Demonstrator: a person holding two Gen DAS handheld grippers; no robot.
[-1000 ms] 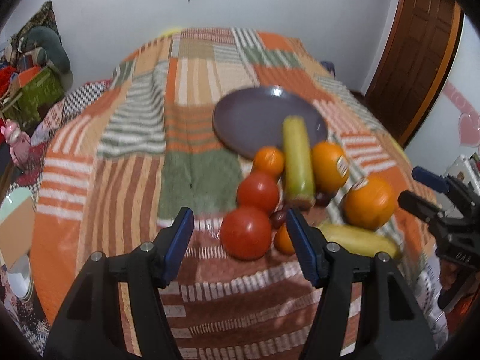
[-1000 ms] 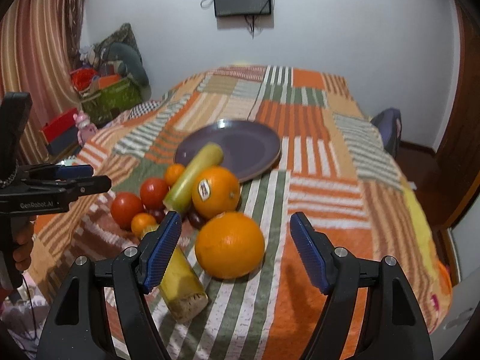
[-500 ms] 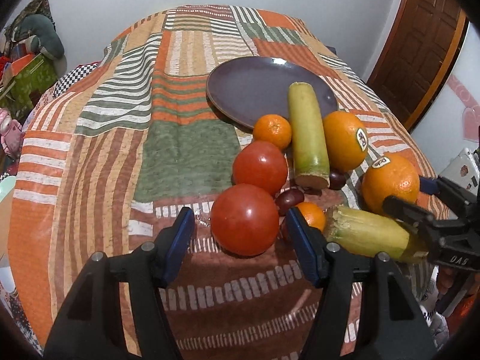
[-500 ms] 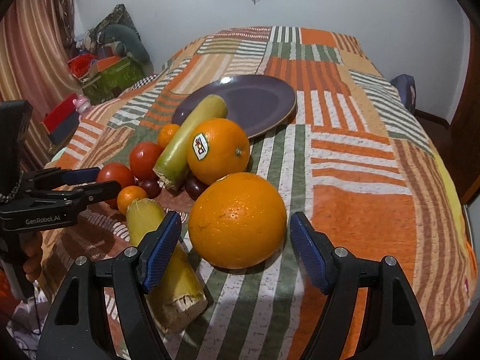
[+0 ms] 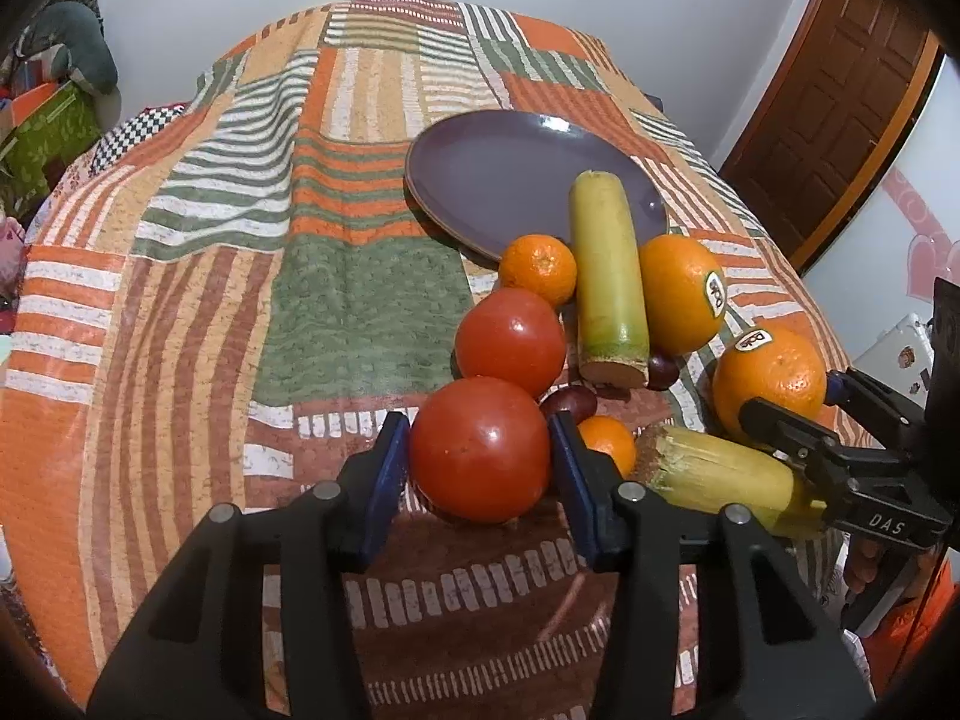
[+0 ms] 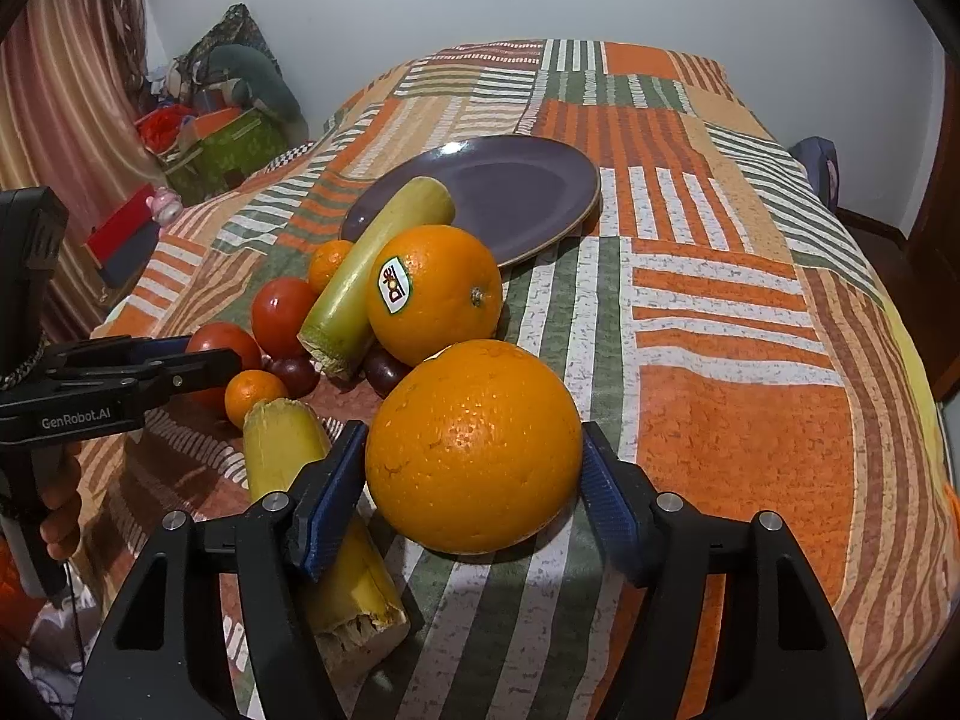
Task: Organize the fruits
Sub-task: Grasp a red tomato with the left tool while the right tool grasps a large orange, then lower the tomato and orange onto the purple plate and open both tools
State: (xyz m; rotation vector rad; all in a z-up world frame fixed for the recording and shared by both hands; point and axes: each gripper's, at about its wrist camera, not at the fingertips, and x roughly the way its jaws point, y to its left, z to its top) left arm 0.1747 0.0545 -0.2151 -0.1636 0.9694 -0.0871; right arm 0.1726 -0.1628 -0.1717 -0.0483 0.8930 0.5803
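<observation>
Left tool point(image 5: 480, 450) has closed onto the near tomato point(image 5: 480, 449), lower centre. Right tool point(image 6: 474, 468) now clamps the front orange point(image 6: 474, 447). Both look ready to lift toward the purple plate point(image 5: 480, 150).

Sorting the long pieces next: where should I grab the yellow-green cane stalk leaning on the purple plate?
Grip the yellow-green cane stalk across its mid-length, coming from above: a small mandarin and a stickered orange crowd its sides, and its far end rests on the purple plate.
</observation>
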